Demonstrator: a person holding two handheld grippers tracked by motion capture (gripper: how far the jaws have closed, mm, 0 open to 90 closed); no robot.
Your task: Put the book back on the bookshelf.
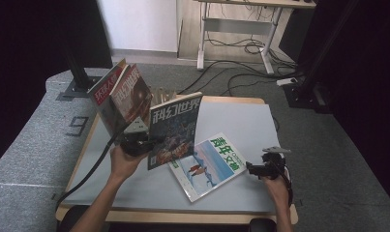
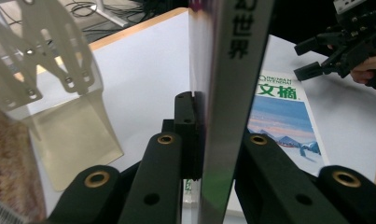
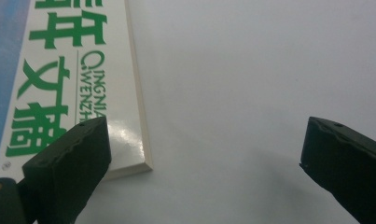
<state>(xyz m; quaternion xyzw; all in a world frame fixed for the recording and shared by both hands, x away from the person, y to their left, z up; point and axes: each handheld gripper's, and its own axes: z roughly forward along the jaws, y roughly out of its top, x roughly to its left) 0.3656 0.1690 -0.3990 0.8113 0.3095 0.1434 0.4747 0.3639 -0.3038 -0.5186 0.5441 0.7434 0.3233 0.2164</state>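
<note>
Near right, the right gripper [image 1: 253, 168] hovers wide open, holding nothing, just right of the flat green-titled magazine [image 1: 209, 164] on the worktop [image 1: 241, 121]. Farther left, the left gripper [image 1: 151, 143] clamps the upright dark magazine [image 1: 175, 128].

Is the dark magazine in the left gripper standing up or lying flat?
Standing up: the left gripper clamps the dark magazine by its lower edge, cover upright above the table.
</note>
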